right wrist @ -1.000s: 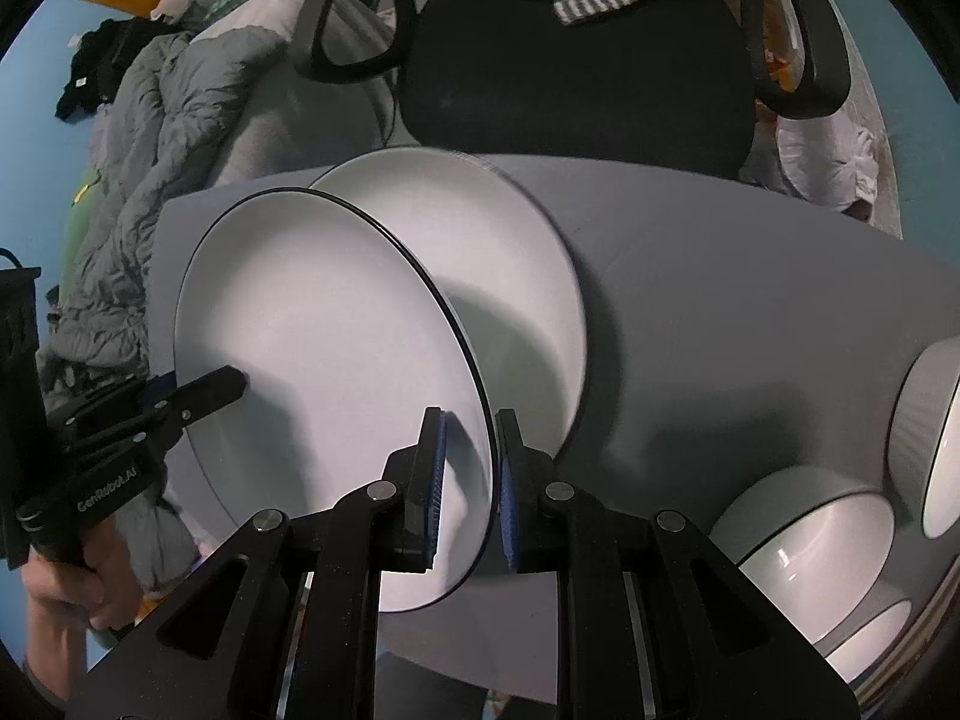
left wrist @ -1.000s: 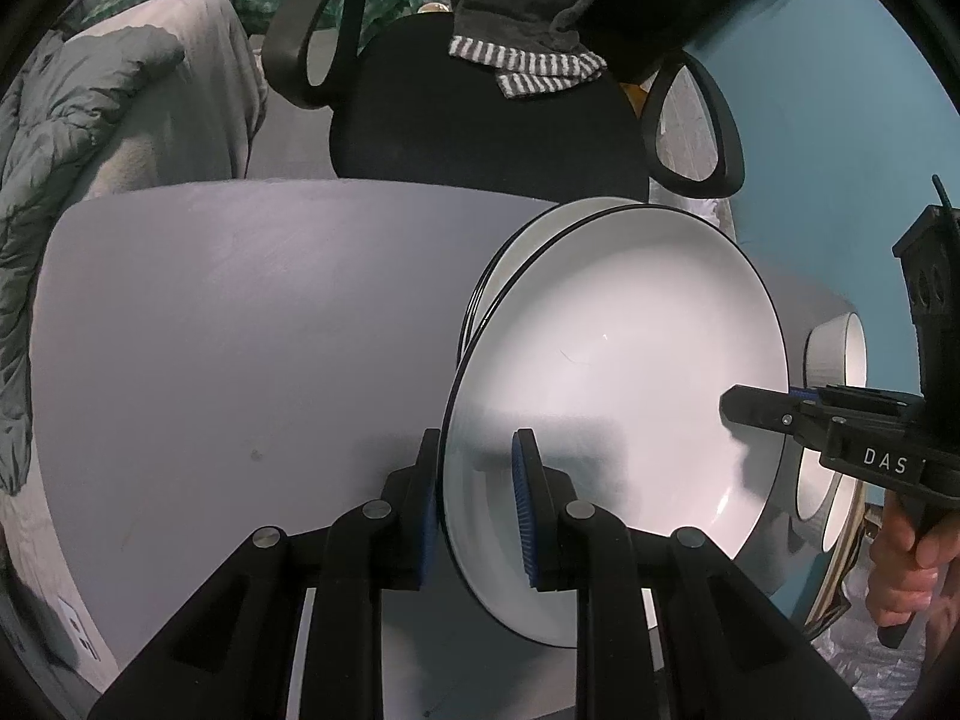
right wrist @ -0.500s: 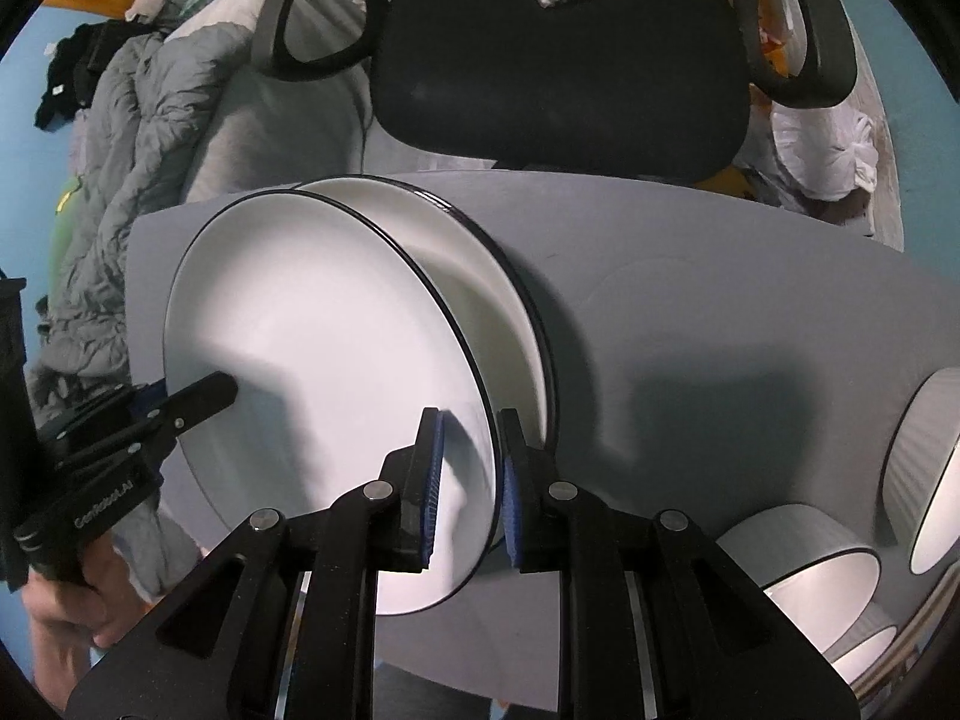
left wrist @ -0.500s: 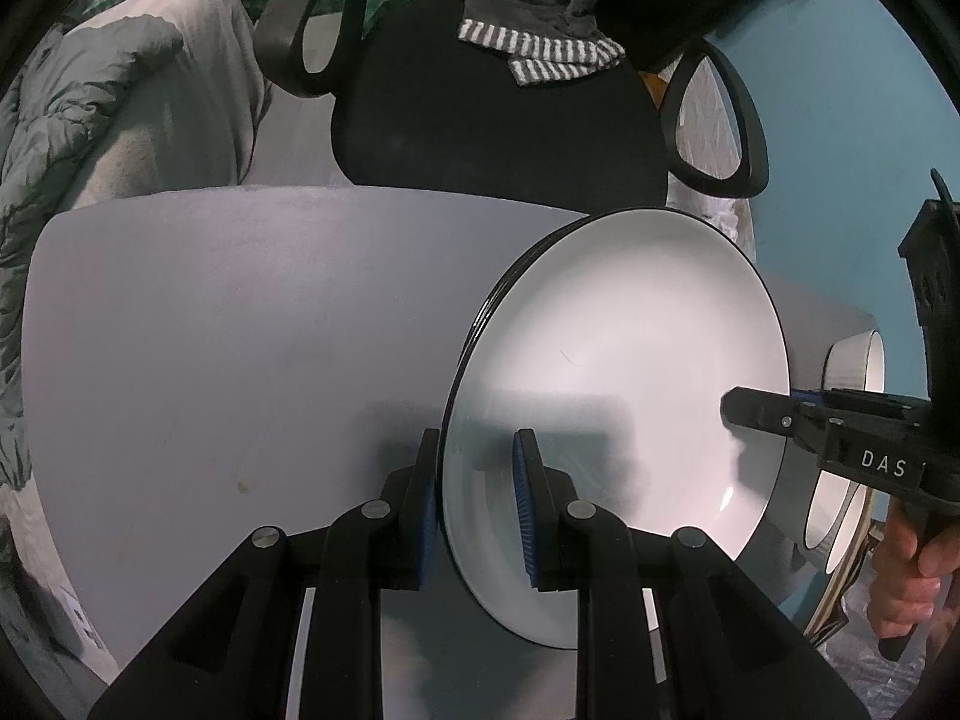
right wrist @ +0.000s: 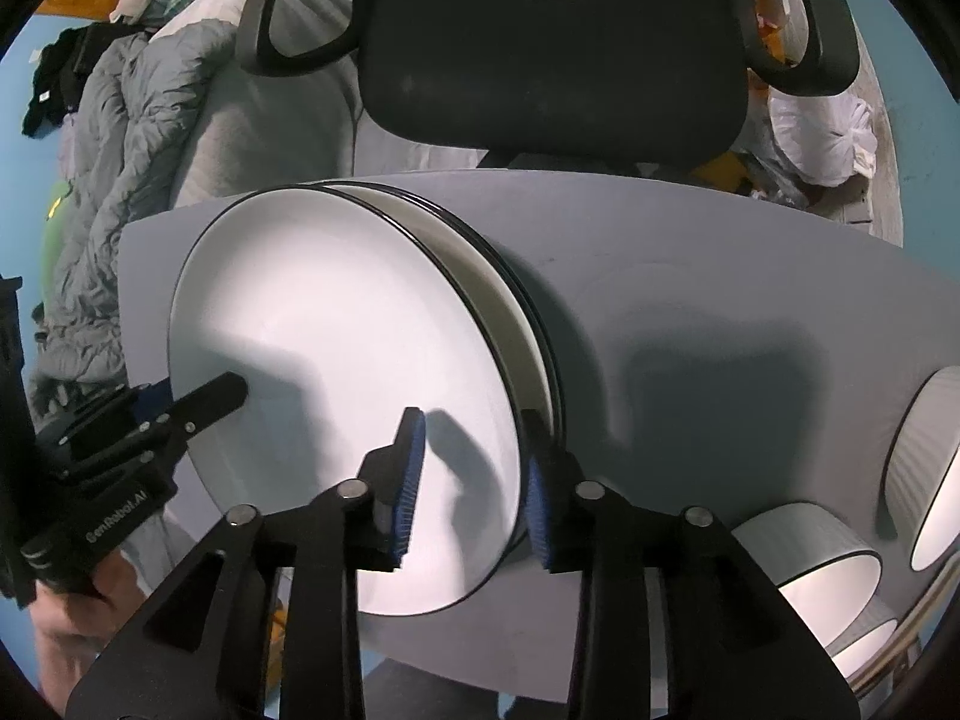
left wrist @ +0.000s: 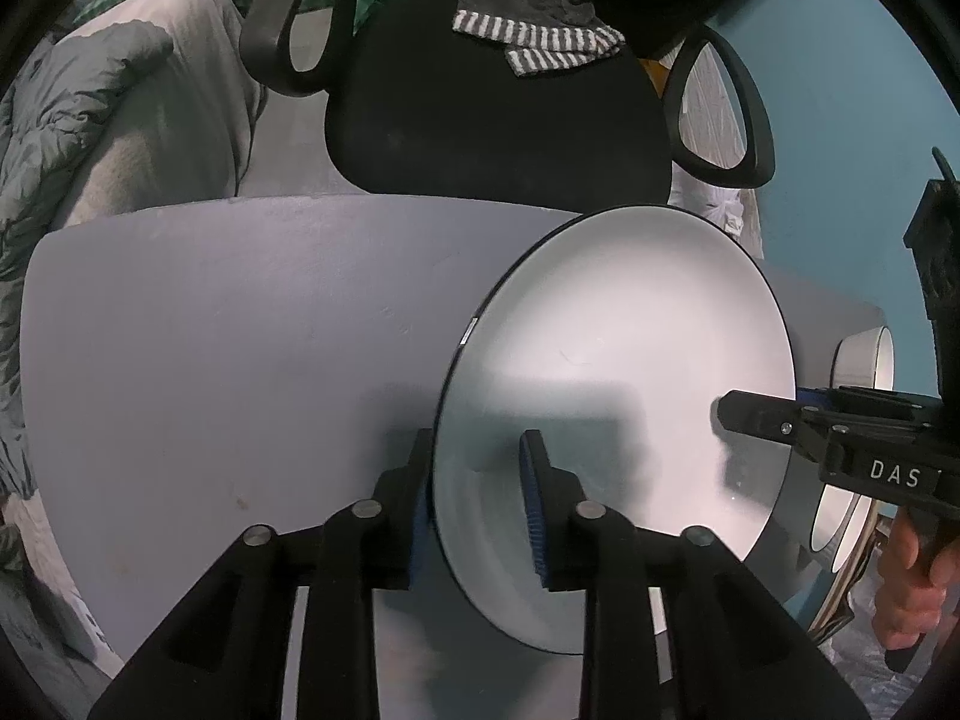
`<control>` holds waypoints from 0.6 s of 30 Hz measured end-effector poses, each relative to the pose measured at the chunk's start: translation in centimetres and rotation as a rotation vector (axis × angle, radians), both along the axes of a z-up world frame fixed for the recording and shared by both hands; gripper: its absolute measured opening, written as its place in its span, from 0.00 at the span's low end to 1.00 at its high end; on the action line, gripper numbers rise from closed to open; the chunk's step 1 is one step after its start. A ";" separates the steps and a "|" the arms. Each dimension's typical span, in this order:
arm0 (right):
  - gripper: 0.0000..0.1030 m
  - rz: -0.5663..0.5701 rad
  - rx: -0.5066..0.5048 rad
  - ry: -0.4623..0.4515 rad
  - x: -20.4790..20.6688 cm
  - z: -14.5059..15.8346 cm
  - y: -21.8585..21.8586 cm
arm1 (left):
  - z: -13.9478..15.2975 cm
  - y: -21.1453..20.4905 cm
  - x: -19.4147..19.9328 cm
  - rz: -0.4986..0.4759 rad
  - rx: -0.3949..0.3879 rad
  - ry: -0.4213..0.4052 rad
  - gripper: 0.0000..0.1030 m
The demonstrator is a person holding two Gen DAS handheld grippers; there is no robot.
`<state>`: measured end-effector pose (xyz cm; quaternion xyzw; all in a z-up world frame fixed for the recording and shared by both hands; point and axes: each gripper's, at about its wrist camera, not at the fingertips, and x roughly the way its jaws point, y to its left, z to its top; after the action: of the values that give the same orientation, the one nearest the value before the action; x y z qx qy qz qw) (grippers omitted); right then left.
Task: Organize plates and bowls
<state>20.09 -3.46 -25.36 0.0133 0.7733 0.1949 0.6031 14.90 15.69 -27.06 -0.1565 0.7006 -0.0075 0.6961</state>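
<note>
Straddling plate [left wrist: 618, 372] rim, both grippers opening

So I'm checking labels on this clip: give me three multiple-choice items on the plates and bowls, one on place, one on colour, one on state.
1. Where is the top plate?
A. on a stack of plates
B. on the chair
C. inside a bowl

2. What colour is the plate's rim?
A. red
B. black
C. gold

3. How do the right gripper's jaws stand?
A. clamped on a bowl
B. apart, opening, with the plate's edge between them
C. shut on nothing

Answers:
1 A: more rims of the stack show under it on the table.
2 B: a thin dark line edges the white.
3 B: gaps show at both pads.
</note>
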 end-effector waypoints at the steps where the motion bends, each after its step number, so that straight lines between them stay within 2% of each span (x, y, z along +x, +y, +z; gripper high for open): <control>1: 0.34 0.001 -0.002 0.000 0.0 0.0 0.1 | 0.0 -0.1 0.0 -0.002 0.002 -0.001 0.30; 4: 0.37 0.007 -0.010 0.005 0.0 0.0 0.3 | -0.1 -0.5 -0.1 -0.021 0.014 -0.003 0.36; 8: 0.50 -0.040 0.002 0.050 0.2 0.1 0.2 | 0.0 -0.4 -0.5 -0.006 -0.020 -0.001 0.42; 15: 0.52 -0.048 -0.024 0.050 -0.1 0.7 0.3 | 0.4 0.2 -1.5 0.018 -0.011 -0.008 0.49; 18: 0.52 -0.062 -0.034 0.051 -0.3 0.9 0.3 | 1.0 0.6 -2.0 0.040 -0.017 -0.021 0.55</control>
<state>19.83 -3.18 -24.50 0.0320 0.7908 0.1627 0.5892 12.89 16.25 -26.07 -0.1762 0.6901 -0.0014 0.7020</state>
